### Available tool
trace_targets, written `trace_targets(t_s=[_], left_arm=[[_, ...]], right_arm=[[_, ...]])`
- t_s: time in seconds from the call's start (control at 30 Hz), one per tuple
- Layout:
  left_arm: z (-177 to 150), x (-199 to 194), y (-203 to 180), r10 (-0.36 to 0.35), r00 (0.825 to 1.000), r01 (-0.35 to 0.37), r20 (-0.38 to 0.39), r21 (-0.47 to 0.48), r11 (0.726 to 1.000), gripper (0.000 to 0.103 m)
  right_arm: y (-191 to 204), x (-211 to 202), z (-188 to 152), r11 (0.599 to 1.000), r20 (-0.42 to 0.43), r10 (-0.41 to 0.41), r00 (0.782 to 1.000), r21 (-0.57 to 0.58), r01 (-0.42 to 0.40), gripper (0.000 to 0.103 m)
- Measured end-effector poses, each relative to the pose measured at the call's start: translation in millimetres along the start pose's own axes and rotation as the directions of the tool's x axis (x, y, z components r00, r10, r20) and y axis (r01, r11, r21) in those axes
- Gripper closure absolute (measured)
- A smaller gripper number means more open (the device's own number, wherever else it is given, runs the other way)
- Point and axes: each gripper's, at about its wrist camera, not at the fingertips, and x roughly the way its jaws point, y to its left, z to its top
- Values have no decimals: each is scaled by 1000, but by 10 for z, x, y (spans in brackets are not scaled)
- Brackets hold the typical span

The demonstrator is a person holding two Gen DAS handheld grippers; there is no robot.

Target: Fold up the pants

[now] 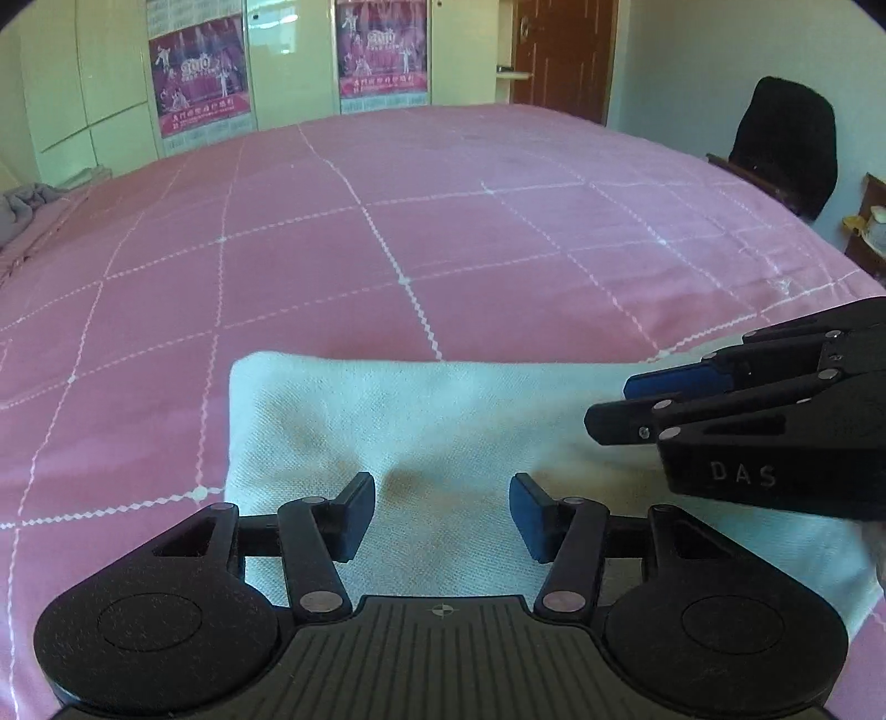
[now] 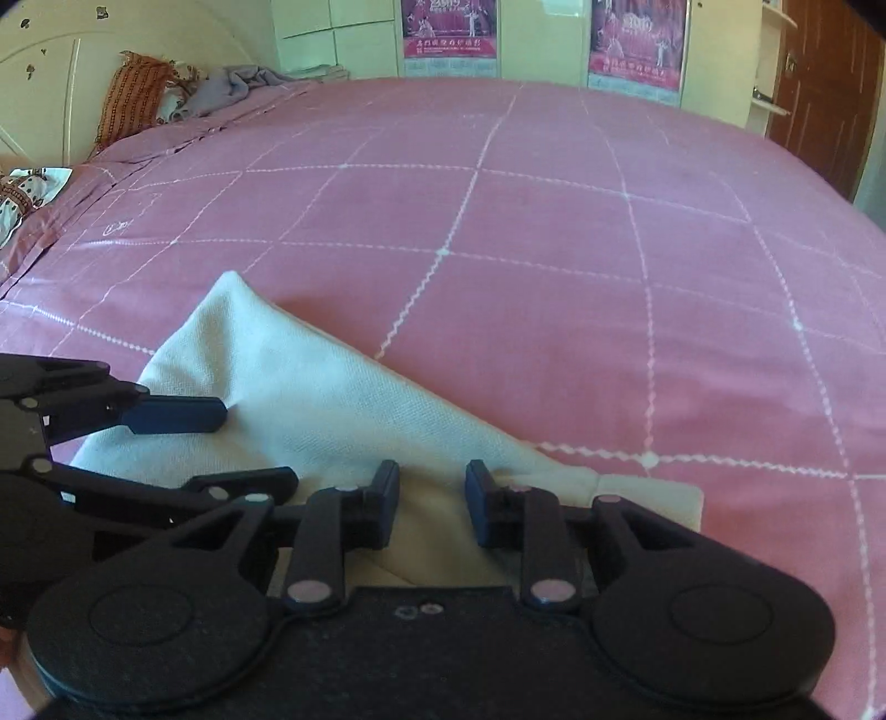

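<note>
The white pants (image 1: 432,421) lie folded into a compact bundle on the pink checked bed; they also show in the right wrist view (image 2: 310,399). My left gripper (image 1: 442,512) is open just above the bundle, its jaws apart with cloth showing between them. My right gripper (image 2: 432,507) is open over the bundle's near right part, nothing between its jaws. It enters the left wrist view from the right (image 1: 626,404). The left gripper shows at the left of the right wrist view (image 2: 232,443).
The pink bedspread (image 1: 387,232) stretches far ahead. A black chair (image 1: 786,138) stands at the right beyond the bed. Pillows and a grey blanket (image 2: 221,88) lie at the headboard. Wardrobes with posters (image 1: 382,50) and a brown door (image 1: 565,55) line the far wall.
</note>
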Motion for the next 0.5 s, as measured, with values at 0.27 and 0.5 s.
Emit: trace_targets(t_s=[0.27,0.5], left_arm=[[-400,-323,-94,13,1000,-13,20,-1,1000,47],[-962,-715,-178,76,992,-73,102,-27,997,44]], right_arm=[[-18,-381,-562,999,35,22,999,-42,-21,75],[17,-1083,-966,999,279,37,960,13,-43,73]])
